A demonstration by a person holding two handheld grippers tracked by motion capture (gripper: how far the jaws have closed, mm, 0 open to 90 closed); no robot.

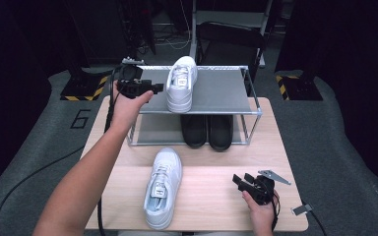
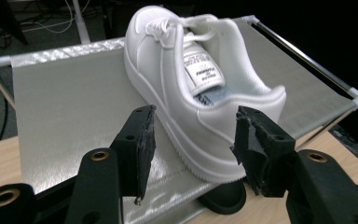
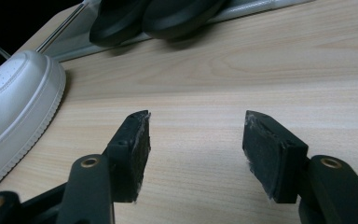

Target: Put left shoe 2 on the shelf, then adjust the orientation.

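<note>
White shoe (image 1: 181, 83) stands on the top shelf of the metal rack (image 1: 248, 112), heel toward the person — the left claw (image 1: 158, 88) is just beside its heel, jaws apart with nothing clamped between them. A second white shoe (image 1: 163, 188) lies on the surface (image 1: 211, 196) below. The right claw (image 1: 239, 180) rests low over the surface, gaping — empty. Black shoes (image 1: 207, 131) sit on the lower shelf.

A light wooden table (image 1: 216, 196) carries a two-tier metal shoe rack (image 1: 254, 111) along its far edge. One white sneaker (image 1: 182, 82) sits on the rack's top shelf at its left half; black shoes (image 1: 207, 132) rest on the lower tier. Another white sneaker (image 1: 163, 187) lies near the table's front edge.
</note>
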